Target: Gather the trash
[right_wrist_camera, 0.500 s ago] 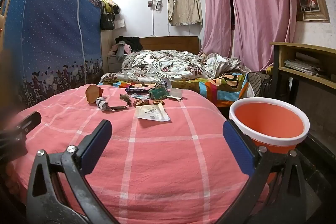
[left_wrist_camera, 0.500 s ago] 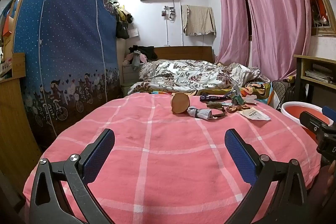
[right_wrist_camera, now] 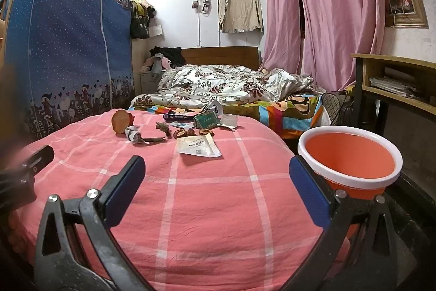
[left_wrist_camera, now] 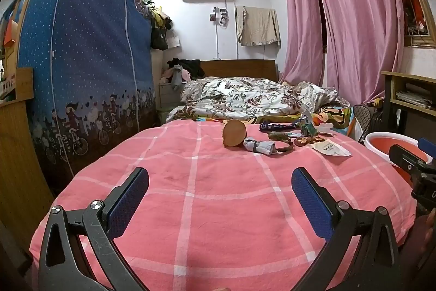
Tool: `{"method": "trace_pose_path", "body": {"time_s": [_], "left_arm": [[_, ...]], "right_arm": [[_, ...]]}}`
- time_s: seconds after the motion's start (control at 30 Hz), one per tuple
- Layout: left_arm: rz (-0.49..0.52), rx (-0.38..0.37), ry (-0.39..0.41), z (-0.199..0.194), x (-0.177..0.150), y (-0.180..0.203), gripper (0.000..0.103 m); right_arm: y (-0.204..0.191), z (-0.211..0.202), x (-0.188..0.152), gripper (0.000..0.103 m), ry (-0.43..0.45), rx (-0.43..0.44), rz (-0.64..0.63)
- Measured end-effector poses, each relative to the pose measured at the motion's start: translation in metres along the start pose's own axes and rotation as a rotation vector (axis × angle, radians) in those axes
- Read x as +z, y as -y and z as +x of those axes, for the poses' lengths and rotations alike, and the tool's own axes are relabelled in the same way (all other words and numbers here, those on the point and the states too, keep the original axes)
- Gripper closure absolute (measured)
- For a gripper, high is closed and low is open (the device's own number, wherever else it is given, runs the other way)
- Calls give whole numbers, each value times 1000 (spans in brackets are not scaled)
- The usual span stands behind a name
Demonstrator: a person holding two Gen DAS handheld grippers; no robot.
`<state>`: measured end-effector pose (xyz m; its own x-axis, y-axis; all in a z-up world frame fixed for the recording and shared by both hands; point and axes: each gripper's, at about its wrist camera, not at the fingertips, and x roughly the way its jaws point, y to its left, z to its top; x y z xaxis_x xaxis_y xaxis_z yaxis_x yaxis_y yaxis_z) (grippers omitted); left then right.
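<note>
Trash scraps (right_wrist_camera: 174, 128) are lying clustered at the far side of the pink checked tabletop (right_wrist_camera: 207, 198), white packet (right_wrist_camera: 198, 146) nearest. Orange bucket (right_wrist_camera: 351, 157) is standing beside it, right. Left gripper (left_wrist_camera: 220, 188) and right gripper (right_wrist_camera: 217, 172) are hovering spread wide, empty.

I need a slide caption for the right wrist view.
Open right gripper above pink checked cloth, scattered trash ahead, orange white-rimmed bucket at right.

right hand-held gripper (right_wrist_camera: 217, 173) wide open over the pink surface (right_wrist_camera: 212, 198), trash (right_wrist_camera: 174, 127) ahead, orange bucket (right_wrist_camera: 350, 154) beside it.
</note>
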<state>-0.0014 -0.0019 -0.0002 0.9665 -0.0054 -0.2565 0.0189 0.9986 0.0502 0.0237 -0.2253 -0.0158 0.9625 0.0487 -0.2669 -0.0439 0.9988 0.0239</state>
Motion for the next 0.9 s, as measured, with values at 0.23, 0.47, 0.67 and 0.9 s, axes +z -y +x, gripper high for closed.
{"method": "trace_pose_path", "body": {"time_s": [0.23,0.47,0.67,0.9], "left_arm": [[-6,3,-3,1,0,-2,1],[-6,4,-3,1,0,-2,1],[-6,3,-4,1,0,-2,1],[-5,4,-4,1,0,-2,1]], "right_arm": [[0,0,0,14,-1,0,1],[0,0,0,14,-1,0,2],[0,0,0,14,-2,1,3],[0,0,-1,14,-3,1,3]]}}
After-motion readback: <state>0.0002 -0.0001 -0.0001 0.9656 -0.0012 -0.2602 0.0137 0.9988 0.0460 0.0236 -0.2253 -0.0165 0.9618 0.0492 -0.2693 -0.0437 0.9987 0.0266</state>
